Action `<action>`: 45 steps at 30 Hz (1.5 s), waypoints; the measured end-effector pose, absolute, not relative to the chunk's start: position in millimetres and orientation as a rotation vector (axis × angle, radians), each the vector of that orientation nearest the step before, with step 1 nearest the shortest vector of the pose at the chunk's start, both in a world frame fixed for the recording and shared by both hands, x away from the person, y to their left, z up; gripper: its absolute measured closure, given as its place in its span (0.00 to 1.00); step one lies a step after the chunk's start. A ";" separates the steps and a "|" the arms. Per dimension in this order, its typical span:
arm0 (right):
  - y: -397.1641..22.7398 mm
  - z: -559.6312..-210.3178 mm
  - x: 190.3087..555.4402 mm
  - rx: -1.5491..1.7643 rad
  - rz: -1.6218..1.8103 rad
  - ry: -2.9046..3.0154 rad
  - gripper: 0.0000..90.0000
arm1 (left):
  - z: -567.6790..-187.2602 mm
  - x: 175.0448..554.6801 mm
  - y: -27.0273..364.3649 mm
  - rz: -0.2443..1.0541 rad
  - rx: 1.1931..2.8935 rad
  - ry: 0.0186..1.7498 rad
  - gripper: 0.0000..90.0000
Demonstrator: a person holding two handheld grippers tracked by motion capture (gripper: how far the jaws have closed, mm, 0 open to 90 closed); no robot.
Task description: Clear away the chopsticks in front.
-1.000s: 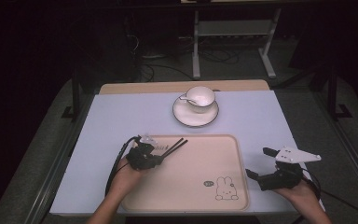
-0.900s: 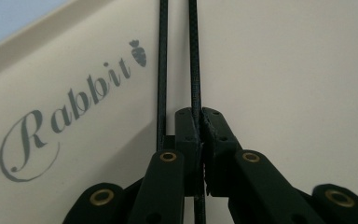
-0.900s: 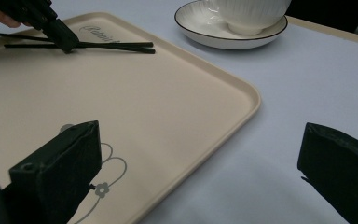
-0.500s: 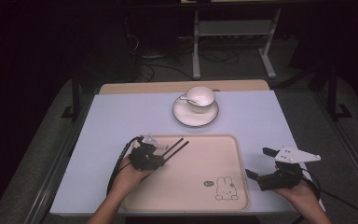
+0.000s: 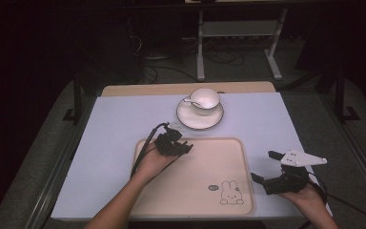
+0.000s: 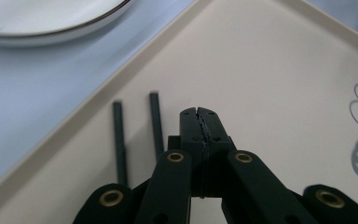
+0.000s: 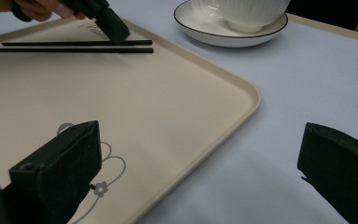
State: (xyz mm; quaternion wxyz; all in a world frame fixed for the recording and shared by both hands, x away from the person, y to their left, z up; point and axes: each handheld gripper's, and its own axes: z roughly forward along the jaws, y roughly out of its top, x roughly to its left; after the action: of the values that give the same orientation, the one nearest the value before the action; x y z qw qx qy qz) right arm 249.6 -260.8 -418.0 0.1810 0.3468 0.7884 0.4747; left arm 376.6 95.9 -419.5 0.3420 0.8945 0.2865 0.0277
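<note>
High view: left gripper (image 5: 187,146), jaws together and holding nothing, sits over the tray (image 5: 219,157) just beside two chopsticks (image 7: 74,46) (lying flat, parallel). Cup (image 5: 205,98) on saucer (image 5: 200,116) stands beyond. Right gripper (image 5: 265,167) gapes wide past the tray's right edge.

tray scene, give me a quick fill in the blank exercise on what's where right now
1. The two black chopsticks lie side by side on the ____.
2. The cup stands on a ____.
3. The left gripper has its jaws ____.
4. The printed rabbit sits near the tray's corner closest to the ____ gripper.

Missing words: tray; saucer; shut; right
</note>
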 end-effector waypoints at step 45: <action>-263.2 -418.1 248.8 0.988 1.339 2.216 0.00 | -433.3 369.6 206.5 0.177 2.272 1.023 1.00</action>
State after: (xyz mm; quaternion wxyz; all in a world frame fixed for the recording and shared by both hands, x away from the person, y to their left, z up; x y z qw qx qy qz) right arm 248.8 -263.2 -418.1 0.1843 0.3503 0.7860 0.4749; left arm 369.6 206.5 -433.3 0.3163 0.8629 0.3885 0.0671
